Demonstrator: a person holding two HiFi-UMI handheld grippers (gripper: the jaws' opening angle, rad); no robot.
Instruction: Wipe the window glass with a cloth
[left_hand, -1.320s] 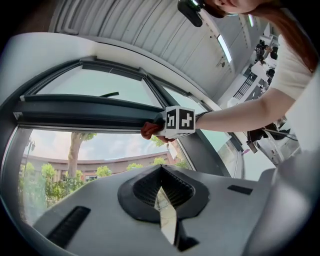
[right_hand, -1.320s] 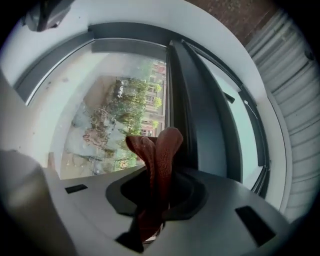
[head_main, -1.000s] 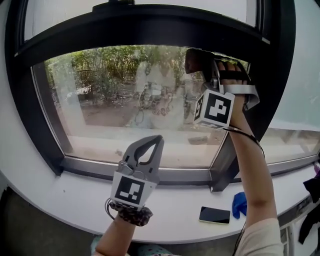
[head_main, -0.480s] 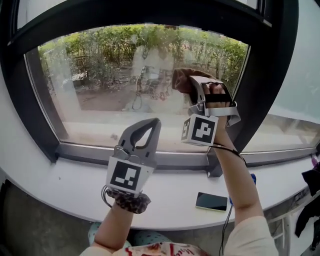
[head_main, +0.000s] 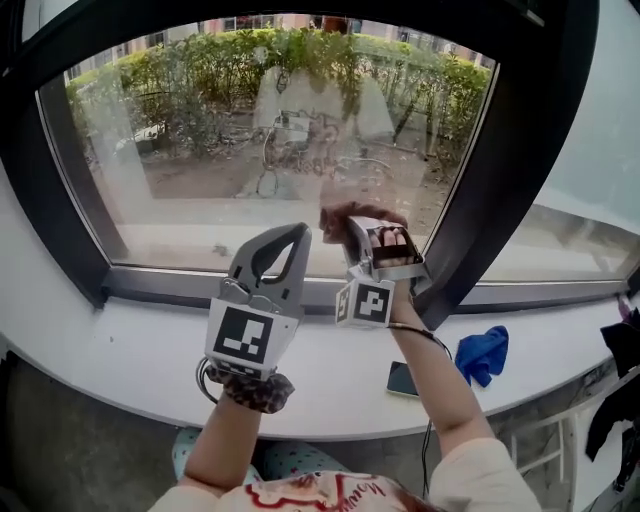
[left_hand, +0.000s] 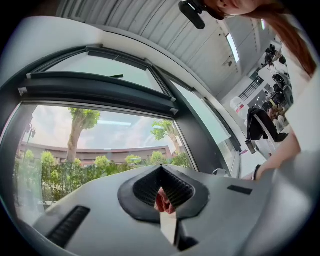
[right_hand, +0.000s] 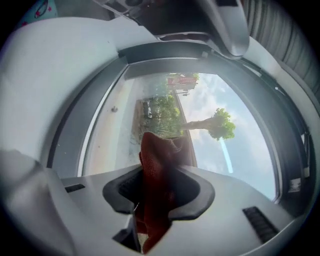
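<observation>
right gripper (head_main: 336, 220) lower on window glass (head_main: 190, 150) | cloth (right_hand: 155, 172) clamped (left gripper (head_main: 292, 236) jaws together)

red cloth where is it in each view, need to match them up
Head view: red cloth at centre, before the lower glass, in the right gripper.
Left gripper view: not clearly in it.
Right gripper view: lower centre, clamped in that gripper.
Shared landmark: the dark window frame.

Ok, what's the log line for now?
right gripper: shut on cloth | cloth: against window glass, low | left gripper: shut, empty
</observation>
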